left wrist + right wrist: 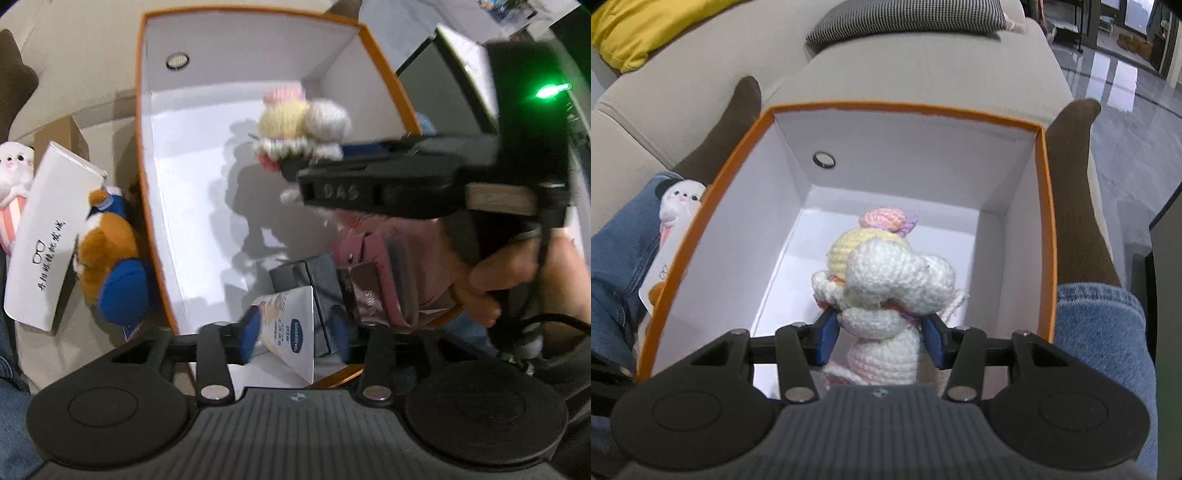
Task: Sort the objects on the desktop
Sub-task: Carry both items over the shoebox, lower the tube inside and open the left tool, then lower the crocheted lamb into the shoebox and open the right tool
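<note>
The right tongs [882, 338] are clenched on a crocheted doll [886, 280], holding it at frame centre above the white floor of the orange-rimmed box [1047, 221]; the left tongs [295, 338] stand released at the bottom centre, their blue pads on either side of a Vaseline card [291, 332] and a dark case [317, 280], touching neither; left of the box lie an orange-and-blue plush [110, 258] and a white carton [48, 236].
</note>
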`<state>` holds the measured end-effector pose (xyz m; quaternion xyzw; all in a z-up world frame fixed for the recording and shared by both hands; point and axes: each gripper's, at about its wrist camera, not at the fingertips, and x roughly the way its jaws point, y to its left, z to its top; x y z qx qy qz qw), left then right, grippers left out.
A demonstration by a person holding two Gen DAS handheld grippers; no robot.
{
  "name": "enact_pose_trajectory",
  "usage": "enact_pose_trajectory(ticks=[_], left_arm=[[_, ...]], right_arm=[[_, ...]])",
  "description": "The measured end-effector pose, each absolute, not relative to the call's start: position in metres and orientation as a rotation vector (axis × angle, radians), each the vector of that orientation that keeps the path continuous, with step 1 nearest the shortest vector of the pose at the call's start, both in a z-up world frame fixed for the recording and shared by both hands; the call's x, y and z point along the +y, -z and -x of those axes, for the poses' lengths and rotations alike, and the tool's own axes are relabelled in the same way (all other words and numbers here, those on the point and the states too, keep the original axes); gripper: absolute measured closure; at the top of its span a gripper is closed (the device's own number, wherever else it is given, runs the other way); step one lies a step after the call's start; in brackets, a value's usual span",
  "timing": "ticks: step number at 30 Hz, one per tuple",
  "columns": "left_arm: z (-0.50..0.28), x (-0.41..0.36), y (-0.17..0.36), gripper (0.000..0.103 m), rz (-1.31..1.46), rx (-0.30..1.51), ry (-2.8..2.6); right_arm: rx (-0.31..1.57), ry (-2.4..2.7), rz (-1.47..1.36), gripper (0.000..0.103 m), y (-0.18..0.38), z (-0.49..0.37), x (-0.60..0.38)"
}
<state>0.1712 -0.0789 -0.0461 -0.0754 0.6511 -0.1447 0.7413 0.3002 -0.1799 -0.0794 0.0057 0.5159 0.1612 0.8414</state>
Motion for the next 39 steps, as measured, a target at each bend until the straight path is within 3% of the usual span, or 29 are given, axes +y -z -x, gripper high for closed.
enact_pose_trajectory(ticks=[10, 17, 22, 26, 38, 39], left_arm=[[-0.171, -0.037, 0.011, 0.052, 0.225, 1.266, 0.331], [-0.175, -0.020, 0.002, 0.052, 0.257, 1.178, 0.309], [-0.172, -0.009, 0.003, 0.052, 0.282, 1.135, 0.306], [-0.172, -0.005, 0.006, 0.052, 0.279, 1.121, 0.315], [-0.175, 0.013, 0.013, 0.052, 0.330, 1.097, 0.324], [-0.174, 0.014, 0.013, 0.052, 0.334, 1.097, 0.323]], right_arm=[[1.225, -0.287, 0.029, 0.047, 0.100, -0.305, -0.167], [1.199, -0.277, 0.076, 0.043, 0.070, -0.296, -0.164], [1.125, -0.320, 0.173, 0.045, 0.047, -0.280, -0.151], [1.141, -0.360, 0.244, 0.053, 0.053, -0.270, -0.133], [1.128, -0.229, 0.464, 0.045, 0.091, -0.285, -0.116], [1.146, -0.211, 0.449, 0.053, 0.094, -0.288, -0.121]])
